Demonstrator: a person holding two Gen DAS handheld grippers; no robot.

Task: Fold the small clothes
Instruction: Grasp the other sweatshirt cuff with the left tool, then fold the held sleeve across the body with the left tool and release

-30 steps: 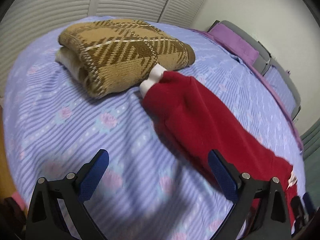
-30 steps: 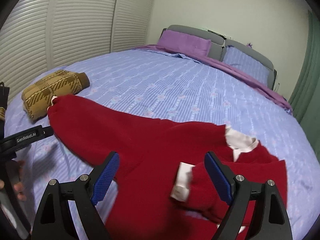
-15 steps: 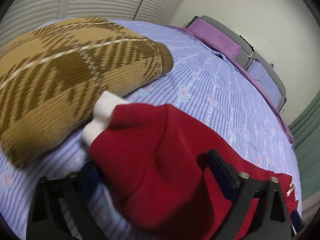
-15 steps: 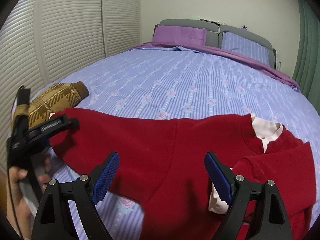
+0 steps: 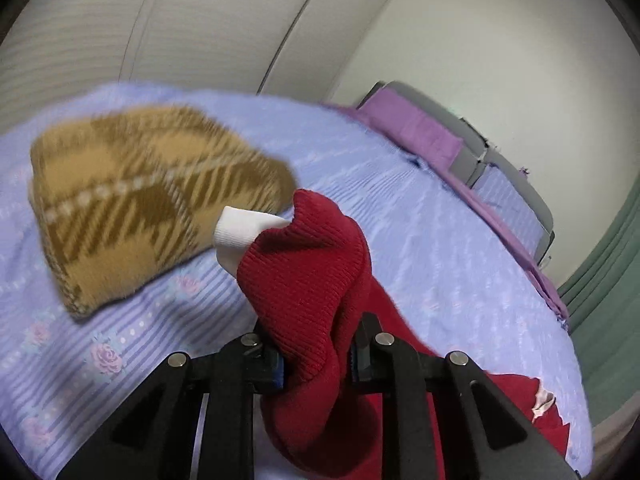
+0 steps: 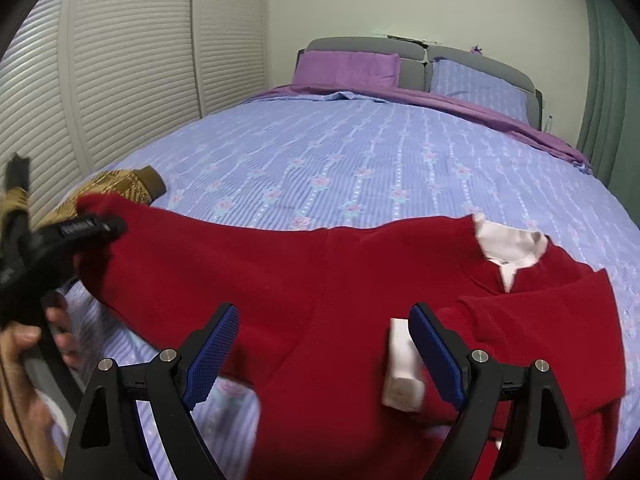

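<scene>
on the bed (image 6: 360, 152), covered by a blue-lilac striped sheet with small roses, a red sweater (image 6: 320, 300) lies spread flat across the near end, white collar (image 6: 508, 244) toward the right side of the right wrist view. one sleeve is folded over the body, its white cuff (image 6: 402, 368) just beside the right-hand pad. the other sleeve stretches out to the left and is lifted off the sheet at its end.

left gripper (image 5: 316, 360): jaws closing, pads already pinching the red sleeve fabric bunched between them; sleeve end with white cuff (image 5: 244, 232) sticks up past the tips. the right wrist view shows the same gripper at the left edge, held by a person's hand (image 6: 24, 344), blurred.

right gripper (image 6: 324, 356): jaws wide apart, hovering over the sweater body, nothing pinched; whether the pads touch the knit, cannot tell.

folded tan plaid sweater (image 5: 152, 196) sits on the bed near the held sleeve end, blurred. purple pillow (image 6: 348, 68) and patterned pillow (image 6: 476, 84) against a grey headboard (image 6: 420, 46) at the far end. slatted closet doors (image 6: 120, 80) on the left, green curtain (image 6: 612, 80) on the right.
</scene>
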